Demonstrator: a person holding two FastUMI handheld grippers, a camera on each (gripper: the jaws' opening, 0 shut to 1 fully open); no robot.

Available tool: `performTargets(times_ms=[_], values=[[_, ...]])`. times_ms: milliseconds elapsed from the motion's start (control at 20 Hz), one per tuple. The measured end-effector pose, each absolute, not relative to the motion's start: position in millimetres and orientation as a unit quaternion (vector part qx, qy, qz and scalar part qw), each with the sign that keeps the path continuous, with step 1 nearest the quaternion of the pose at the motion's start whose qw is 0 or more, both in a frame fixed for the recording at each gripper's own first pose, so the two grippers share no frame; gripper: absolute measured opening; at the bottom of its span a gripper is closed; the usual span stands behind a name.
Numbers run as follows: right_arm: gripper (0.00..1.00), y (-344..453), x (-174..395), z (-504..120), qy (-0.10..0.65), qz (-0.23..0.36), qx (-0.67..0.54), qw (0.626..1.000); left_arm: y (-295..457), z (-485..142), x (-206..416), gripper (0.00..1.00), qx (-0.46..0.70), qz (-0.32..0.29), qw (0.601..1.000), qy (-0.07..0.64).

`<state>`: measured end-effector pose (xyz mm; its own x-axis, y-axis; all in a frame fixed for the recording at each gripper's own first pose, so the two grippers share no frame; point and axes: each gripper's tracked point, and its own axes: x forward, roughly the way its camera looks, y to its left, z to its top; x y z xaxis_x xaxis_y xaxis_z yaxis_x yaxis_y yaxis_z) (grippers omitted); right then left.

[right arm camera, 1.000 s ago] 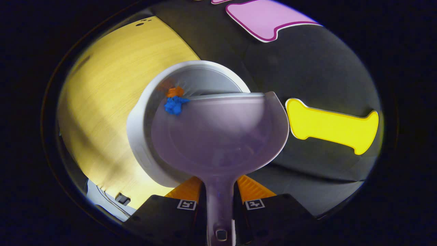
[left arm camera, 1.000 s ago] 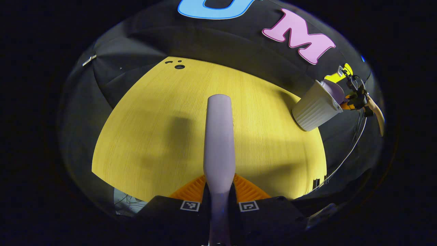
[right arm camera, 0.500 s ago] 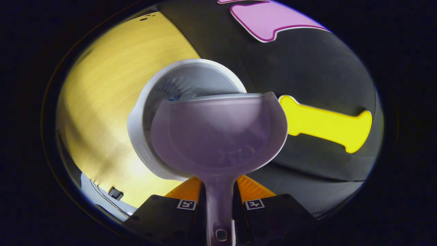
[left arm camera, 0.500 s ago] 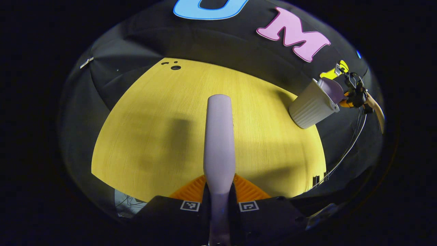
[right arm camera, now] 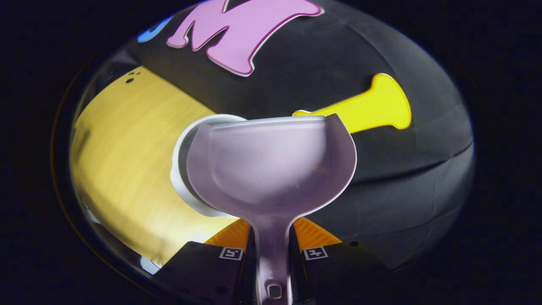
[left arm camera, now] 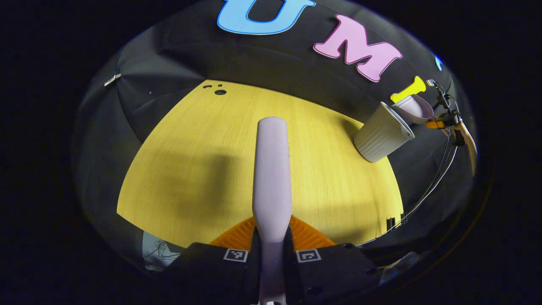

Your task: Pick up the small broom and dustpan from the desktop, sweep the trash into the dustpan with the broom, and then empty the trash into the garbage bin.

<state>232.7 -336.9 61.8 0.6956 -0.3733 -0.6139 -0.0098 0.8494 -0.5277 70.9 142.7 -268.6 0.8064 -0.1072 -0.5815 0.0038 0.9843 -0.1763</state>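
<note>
One broom (left arm camera: 272, 169), one dustpan (right arm camera: 271, 165), each clamped in jaws; one bin (left arm camera: 381, 133) at table (left arm camera: 190, 169) edge, inside hidden.

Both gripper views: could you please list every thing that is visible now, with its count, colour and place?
Broom: one, pale lilac, handle clamped in the left gripper, above the table.
Dustpan: one, pale lilac, empty, handle in the right gripper, over the bin.
Garbage bin: one, white, ribbed, at the table's far right edge.
Table: one, yellow wood.
Cables: thin, dark, hanging below the right gripper.
Left gripper: shut on the broom.
Right gripper: shut on the dustpan.
</note>
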Motion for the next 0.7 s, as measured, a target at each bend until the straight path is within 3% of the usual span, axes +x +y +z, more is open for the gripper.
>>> performTargets(times_ms=[150, 350, 400, 450, 500, 700], values=[[0.37, -331, 224, 54, 0.35, -0.098, -0.191, 0.912, 141, -267, 61, 0.26, -0.083, -0.031, 0.951, 0.297], [0.36, -275, 209, 49, 0.323, -0.031, -0.071, 0.943, 137, -273, 50, 0.26, -0.091, -0.042, 0.951, 0.294], [0.41, -261, 205, 46, 0.315, -0.019, -0.064, 0.947, 136, -275, 48, 0.27, -0.098, -0.042, 0.95, 0.294], [0.32, -248, 194, 40, 0.312, -0.011, -0.063, 0.948, 134, -277, 48, 0.27, -0.103, -0.041, 0.949, 0.295], [0.36, -234, 191, 33, 0.31, 0.0, -0.058, 0.949, 134, -281, 49, 0.27, -0.105, -0.039, 0.949, 0.295], [0.37, -157, 161, 0, 0.338, 0.078, -0.004, 0.938, 129, -293, 52, 0.27, -0.096, -0.037, 0.951, 0.292]])
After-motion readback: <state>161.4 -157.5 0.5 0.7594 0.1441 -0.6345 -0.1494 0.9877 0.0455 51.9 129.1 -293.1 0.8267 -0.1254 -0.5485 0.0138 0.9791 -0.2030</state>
